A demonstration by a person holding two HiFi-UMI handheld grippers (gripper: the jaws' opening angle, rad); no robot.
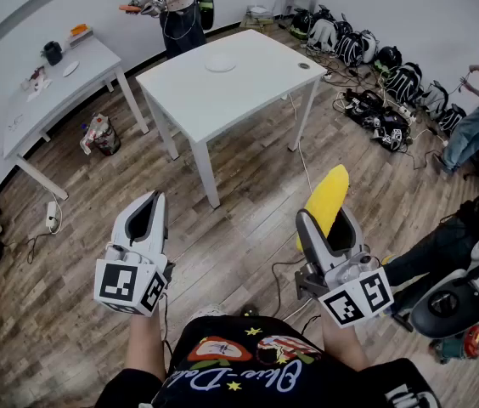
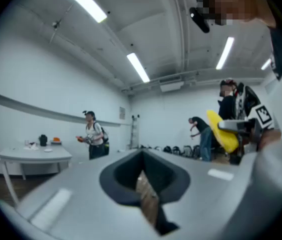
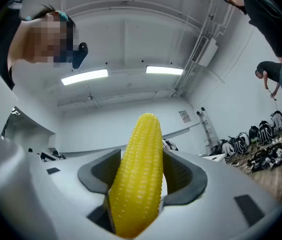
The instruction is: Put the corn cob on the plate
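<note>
Two grippers, nearest. Right gripper (image 1: 329, 223) at 5 o'clock, jaws pinching one corn cob (image 1: 328, 195), upright. Left gripper (image 1: 148, 211) at 7 o'clock, jaws pressed together, empty. One plate (image 1: 220, 64) on white table (image 1: 261, 83) at 12 o'clock. Second table (image 1: 57, 92) at 10 o'clock. Wood floor (image 1: 248, 177).

Your room is bright, evenly lit from ceiling strip lights (image 2: 138, 67); they glare a little. Shadows under the white counter (image 1: 248, 92) are soft. Both gripper views bend hard at the edges and go black in the corners. Left gripper view: near jaws blurred, far room sharper. Right gripper view: corn cob (image 3: 137, 174) crisp. Your head view is sharp, mildly curved.
</note>
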